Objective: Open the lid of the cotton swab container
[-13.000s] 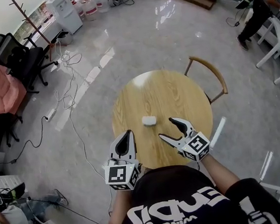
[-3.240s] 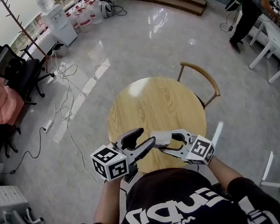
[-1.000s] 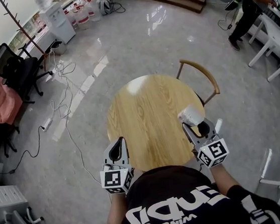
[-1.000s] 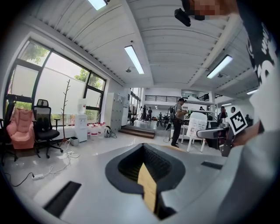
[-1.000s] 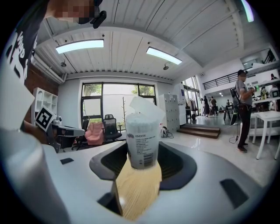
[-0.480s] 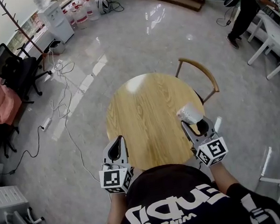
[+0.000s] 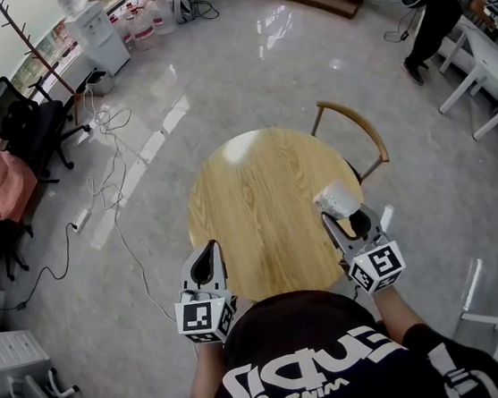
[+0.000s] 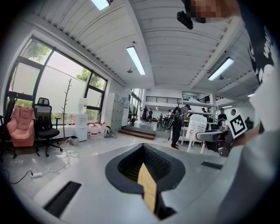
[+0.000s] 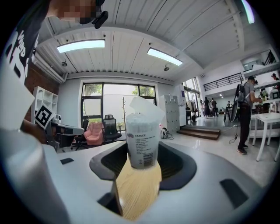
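Observation:
The cotton swab container [image 7: 336, 199] is a clear cup packed with white swabs, with a printed label [image 9: 141, 146]. It stands upright over the right edge of the round wooden table [image 7: 257, 192]. My right gripper [image 7: 347, 216] is shut on its lower part, both jaws pressing its sides [image 9: 141, 162]. Its translucent lid [image 9: 147, 105] stands tipped up above the swab tops. My left gripper [image 7: 207, 253] hovers at the table's near left edge, shut with nothing between its jaws [image 8: 147, 176].
A wooden chair [image 7: 362, 130] stands against the table's far right side. Cables [image 7: 125, 177] trail over the shiny floor at the left, near office chairs [image 7: 17, 109]. White desks [image 7: 486, 74] and a person [image 7: 438, 13] are at the far right.
The container lay on the table at first, then both grippers met at it. Over the last second the right gripper holds it upright, barely moving; the left stays shut and apart.

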### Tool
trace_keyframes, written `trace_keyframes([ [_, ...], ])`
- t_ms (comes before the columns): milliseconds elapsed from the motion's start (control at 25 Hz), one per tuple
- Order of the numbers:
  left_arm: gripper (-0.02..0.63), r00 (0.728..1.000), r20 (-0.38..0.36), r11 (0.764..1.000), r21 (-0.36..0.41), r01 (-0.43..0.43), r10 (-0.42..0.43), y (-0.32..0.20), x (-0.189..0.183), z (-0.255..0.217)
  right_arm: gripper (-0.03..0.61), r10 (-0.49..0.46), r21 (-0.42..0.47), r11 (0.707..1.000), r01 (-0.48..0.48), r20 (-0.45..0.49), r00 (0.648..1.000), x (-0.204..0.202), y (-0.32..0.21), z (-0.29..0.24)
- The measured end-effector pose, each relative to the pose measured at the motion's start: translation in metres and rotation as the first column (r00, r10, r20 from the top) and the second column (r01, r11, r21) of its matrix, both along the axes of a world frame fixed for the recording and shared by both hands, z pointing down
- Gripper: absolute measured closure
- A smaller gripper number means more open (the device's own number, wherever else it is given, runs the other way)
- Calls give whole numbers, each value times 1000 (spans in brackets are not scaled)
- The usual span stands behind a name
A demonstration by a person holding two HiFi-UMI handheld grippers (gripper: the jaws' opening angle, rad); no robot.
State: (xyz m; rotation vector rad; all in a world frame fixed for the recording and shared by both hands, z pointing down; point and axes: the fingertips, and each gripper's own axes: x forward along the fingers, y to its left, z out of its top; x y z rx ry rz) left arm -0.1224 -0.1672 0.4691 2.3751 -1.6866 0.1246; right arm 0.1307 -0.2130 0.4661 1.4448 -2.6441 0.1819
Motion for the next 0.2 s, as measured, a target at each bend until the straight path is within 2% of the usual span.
trace_keyframes([
  [200,606,1000,-1,1000,-1,0,0,-2,-2,2,366,-3,2,1000,3,1,1000,-3,-3,0],
])
